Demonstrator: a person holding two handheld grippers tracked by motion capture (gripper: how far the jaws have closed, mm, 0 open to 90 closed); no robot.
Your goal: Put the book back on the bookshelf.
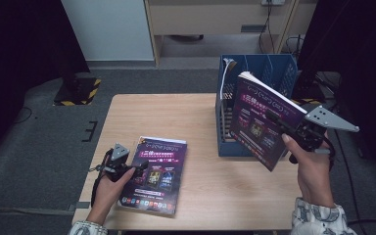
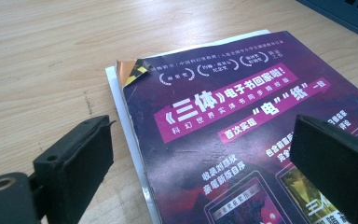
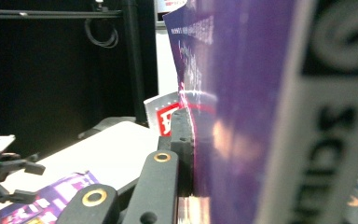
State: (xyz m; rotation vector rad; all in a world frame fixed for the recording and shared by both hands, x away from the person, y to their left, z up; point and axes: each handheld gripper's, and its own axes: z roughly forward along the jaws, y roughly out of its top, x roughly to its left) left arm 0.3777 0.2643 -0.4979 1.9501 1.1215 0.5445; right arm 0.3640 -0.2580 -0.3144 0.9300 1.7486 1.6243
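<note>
Magazine (image 1: 152,175) lies left of file box (image 1: 254,103).

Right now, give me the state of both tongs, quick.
Left tongs: open, jaws straddling the edge of the magazine lying flat on the table.
Right tongs: shut on the raised magazine, holding it up by the blue file rack.
</note>
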